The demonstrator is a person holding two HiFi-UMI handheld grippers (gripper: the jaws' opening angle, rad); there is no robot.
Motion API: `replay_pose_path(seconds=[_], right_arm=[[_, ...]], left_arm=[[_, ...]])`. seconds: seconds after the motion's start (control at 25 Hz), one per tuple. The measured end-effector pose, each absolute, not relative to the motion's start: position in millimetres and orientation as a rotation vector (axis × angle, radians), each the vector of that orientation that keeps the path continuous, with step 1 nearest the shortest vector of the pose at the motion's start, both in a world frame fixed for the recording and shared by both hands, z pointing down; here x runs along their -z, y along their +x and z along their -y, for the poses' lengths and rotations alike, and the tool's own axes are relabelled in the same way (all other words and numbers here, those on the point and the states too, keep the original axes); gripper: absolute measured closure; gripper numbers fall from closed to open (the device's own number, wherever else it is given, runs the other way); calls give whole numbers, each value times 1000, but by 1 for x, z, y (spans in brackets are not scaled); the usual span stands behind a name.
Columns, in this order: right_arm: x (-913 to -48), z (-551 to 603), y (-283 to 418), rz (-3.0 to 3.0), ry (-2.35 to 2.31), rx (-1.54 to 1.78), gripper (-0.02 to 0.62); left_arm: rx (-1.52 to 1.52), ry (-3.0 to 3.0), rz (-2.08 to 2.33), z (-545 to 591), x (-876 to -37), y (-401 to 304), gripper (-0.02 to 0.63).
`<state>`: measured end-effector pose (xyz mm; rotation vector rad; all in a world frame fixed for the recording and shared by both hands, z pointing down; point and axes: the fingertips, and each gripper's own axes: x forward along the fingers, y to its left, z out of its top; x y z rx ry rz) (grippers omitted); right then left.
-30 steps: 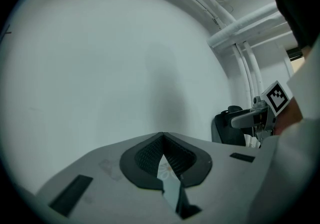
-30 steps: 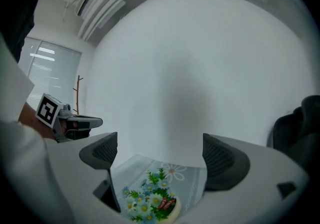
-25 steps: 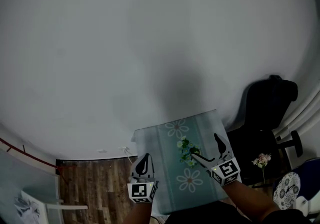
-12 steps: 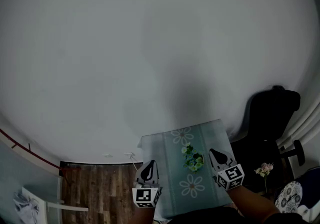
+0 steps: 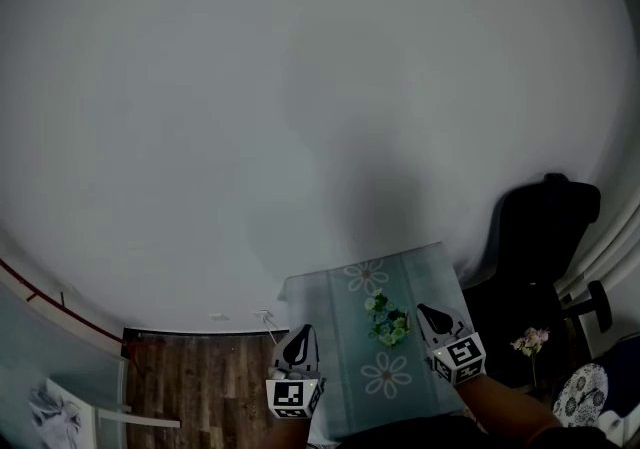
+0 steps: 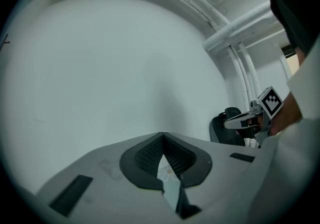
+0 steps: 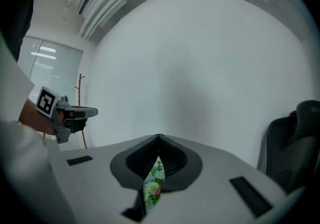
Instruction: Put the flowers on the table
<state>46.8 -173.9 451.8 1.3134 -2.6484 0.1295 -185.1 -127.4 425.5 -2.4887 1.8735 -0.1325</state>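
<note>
A small bunch of green and white flowers (image 5: 386, 318) lies on the teal table cloth (image 5: 345, 377) with daisy prints, in the head view. My right gripper (image 5: 431, 317) is just right of the bunch, shut and holding nothing. In the right gripper view its jaws (image 7: 159, 137) meet at the tips, and the flowers (image 7: 153, 187) show through the slit below them. My left gripper (image 5: 297, 344) hovers at the table's left edge, shut and empty. In its own view the left gripper (image 6: 161, 134) has its tips together, with a printed daisy showing behind.
A black office chair (image 5: 536, 237) stands right of the table. Pink flowers on a stem (image 5: 527, 342) and a patterned round object (image 5: 574, 392) are at the lower right. Wooden floor (image 5: 200, 382) lies left of the table, and a white wall (image 5: 300, 117) rises behind it.
A second ago my right gripper stood open at the flowers. It has shut and drawn back to the right, leaving the bunch on the cloth. The left gripper has barely shifted.
</note>
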Motion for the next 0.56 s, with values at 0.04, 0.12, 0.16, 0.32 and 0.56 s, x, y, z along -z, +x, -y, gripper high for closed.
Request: replay_pose_path(seconds=[0.04, 0.12, 0.16, 0.32, 0.56], right_arm=[[-453, 174, 46, 2645, 1313, -128, 578], [-454, 174, 44, 2641, 1314, -127, 578], [-454, 174, 44, 2637, 1318, -127, 578], [-454, 174, 44, 2637, 1342, -138, 578], [-452, 172, 46, 2620, 1375, -130, 578]], left_arm=[[134, -2490, -1866, 128, -425, -185, 603], [141, -2490, -1857, 128, -424, -185, 603], [145, -2490, -1854, 128, -424, -185, 603], [162, -2493, -1848, 127, -427, -188, 603], [151, -2490, -1826, 126, -420, -187, 603]])
